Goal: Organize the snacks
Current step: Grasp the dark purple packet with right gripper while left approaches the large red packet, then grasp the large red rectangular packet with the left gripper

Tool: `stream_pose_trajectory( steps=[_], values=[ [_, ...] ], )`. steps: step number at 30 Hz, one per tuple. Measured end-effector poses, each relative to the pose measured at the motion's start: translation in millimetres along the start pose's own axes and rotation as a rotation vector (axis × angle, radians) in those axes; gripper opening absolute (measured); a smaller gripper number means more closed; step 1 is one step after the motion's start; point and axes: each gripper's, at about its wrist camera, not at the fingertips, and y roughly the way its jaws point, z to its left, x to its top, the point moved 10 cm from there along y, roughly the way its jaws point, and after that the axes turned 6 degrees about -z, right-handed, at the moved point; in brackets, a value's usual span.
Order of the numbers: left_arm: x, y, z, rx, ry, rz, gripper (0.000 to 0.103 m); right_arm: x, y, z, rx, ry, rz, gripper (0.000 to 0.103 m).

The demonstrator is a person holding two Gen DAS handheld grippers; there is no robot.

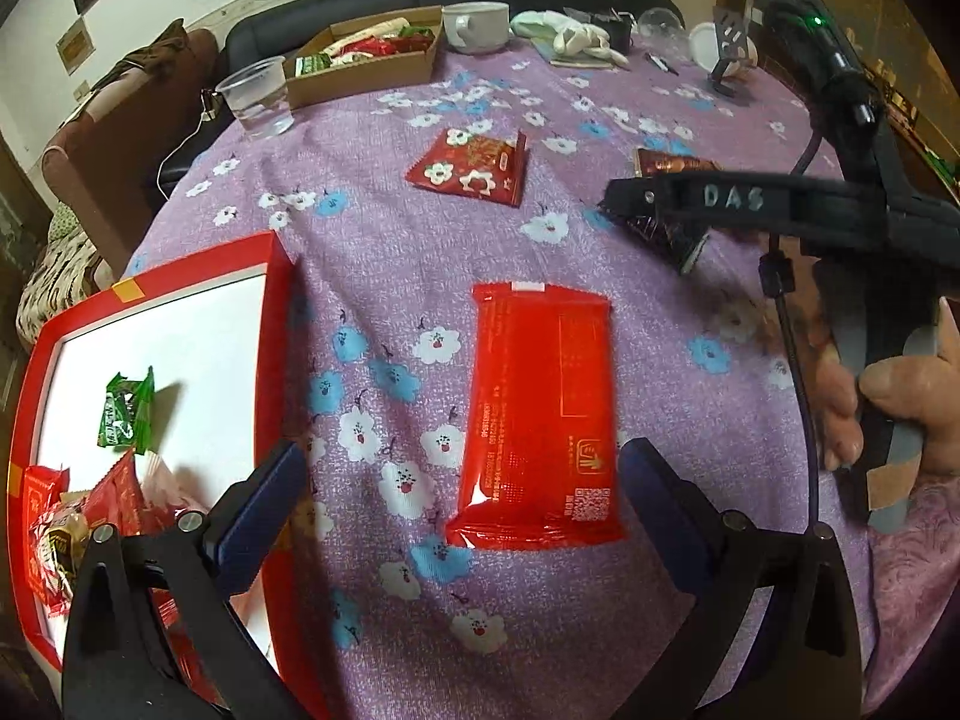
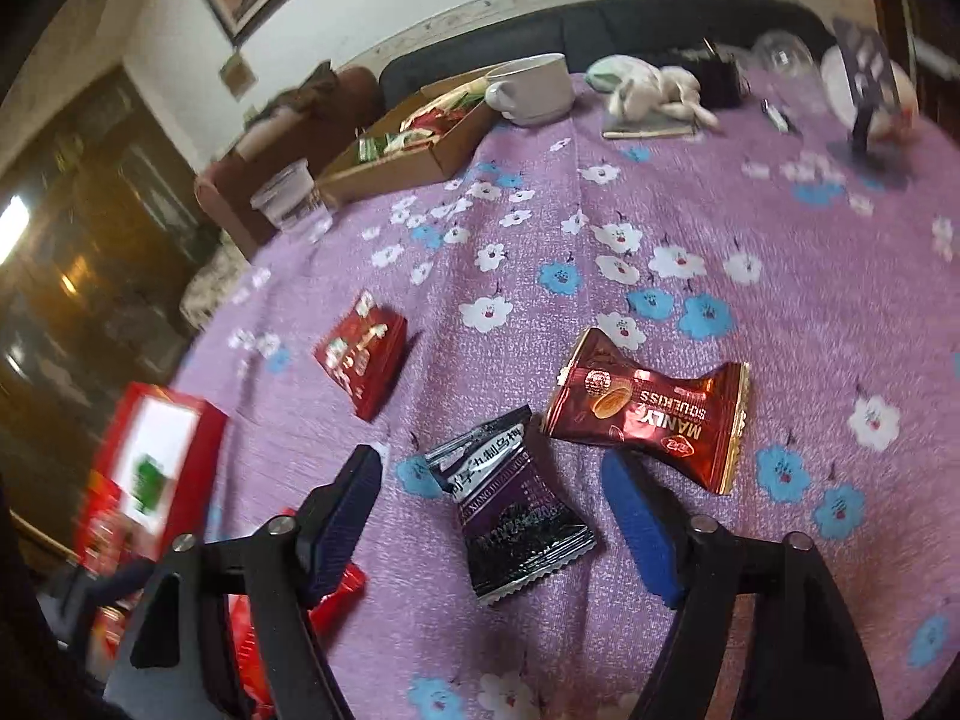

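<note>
My left gripper (image 1: 462, 462) hangs open over a long red snack packet (image 1: 540, 414) that lies flat on the purple flowered tablecloth (image 1: 372, 276); its blue pads stand on either side and do not touch it. To its left is a red box (image 1: 273, 324) with a white inside, holding a green candy (image 1: 126, 414) and several red packets. My right gripper (image 2: 492, 468) is open around a black and purple packet (image 2: 510, 516) on the cloth, pads apart from it. A brown Manly packet (image 2: 648, 408) lies just beyond, and a small red packet (image 2: 363, 354) further left.
A red flower-printed packet (image 1: 474, 168) lies mid-table. At the back stand a cardboard box (image 1: 360, 78) of snacks, a plastic cup (image 1: 258, 96), a white mug (image 1: 477, 27), a cloth toy (image 2: 654, 90) and a phone stand (image 1: 729, 54). A person's hand (image 1: 900, 402) grips the right tool.
</note>
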Motion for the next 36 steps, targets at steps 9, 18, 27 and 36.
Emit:
stream_pose_trajectory(
  steps=[9, 18, 27, 36],
  values=[
    [-2.5, 6.4, 1.6, -0.038, -0.02, 0.022, 0.103, -1.5, 2.4, -10.6, -0.177, -0.145, 0.011, 0.025],
    [-4.4, 19.9, -7.3, -0.097, -0.006, 0.058, 0.103, 7.6, -15.2, -28.0, 0.235, 0.32, 0.064, 0.021],
    [7.4, 30.8, -7.8, -0.094, -0.008, -0.001, 0.099, -12.6, -4.6, -0.1, 0.283, 0.333, 0.194, 0.023],
    [17.7, 23.8, -19.1, -0.115, 0.031, -0.081, 0.053, -23.8, -6.4, 14.9, 0.208, 0.163, 0.243, 0.03]
  ],
)
